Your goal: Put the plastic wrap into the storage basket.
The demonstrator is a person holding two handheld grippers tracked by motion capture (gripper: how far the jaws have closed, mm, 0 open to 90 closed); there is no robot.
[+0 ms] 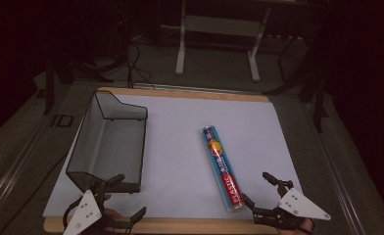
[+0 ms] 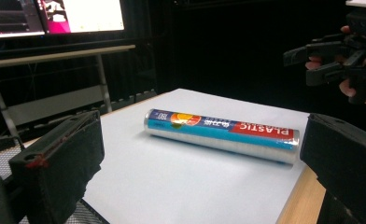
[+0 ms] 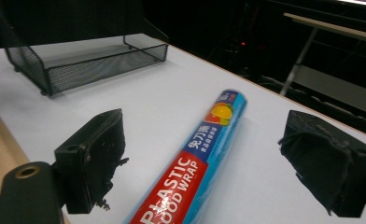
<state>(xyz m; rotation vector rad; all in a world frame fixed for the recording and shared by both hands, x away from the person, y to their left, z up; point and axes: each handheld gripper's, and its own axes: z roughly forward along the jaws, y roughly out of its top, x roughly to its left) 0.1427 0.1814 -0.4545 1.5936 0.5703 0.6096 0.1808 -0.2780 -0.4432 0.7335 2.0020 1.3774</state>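
On the table [image 1: 180, 215] there is one white sheet [image 1: 180, 147], and on it one roll of plastic food wrap [image 1: 222, 166] near the right edge and one black mesh tray [image 1: 109, 147] at the left edge, and two grippers, one left gripper [image 1: 124, 200] and one right gripper [image 1: 258, 193], at the near edge.

You work in a dark room. Grey floor [image 1: 214, 68] beyond the table [image 1: 190, 93]; a pale metal frame stand [image 1: 219, 29] behind; lit monitors [image 2: 55, 16] at one side.
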